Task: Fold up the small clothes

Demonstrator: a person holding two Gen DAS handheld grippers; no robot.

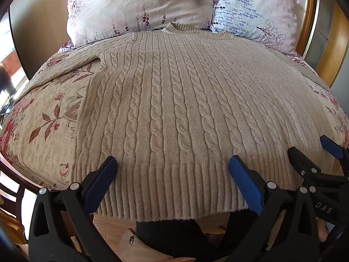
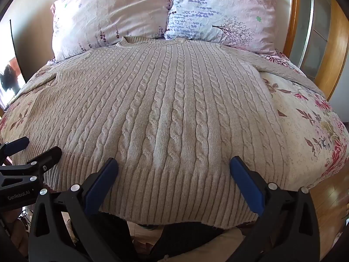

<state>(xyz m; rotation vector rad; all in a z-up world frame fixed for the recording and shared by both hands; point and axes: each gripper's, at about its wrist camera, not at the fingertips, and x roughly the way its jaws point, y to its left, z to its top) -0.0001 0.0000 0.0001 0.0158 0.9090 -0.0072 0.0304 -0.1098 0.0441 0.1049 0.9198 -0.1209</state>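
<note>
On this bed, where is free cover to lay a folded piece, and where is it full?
Free: the floral cover left of the sweater, below its left sleeve, and the cover right of it, below the other sleeve. Crowded: the middle under the sweater, and the head, where two pillows meet the collar.

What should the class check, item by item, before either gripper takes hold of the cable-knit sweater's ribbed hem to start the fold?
1. Cable-knit sweater lies spread flat, collar toward the pillows: ok.
2. Ribbed hem is exposed at the near bed edge, nothing lying on it: ok.
3. Left gripper is open, nothing held: ok.
4. Right gripper is open, nothing held: ok.
5. Both sleeves are laid out sideways on the floral bedspread: ok where visible; their cuffs run out of view, so cannot tell.
6. Gripper fingers already touch the hem: cannot tell.
</note>
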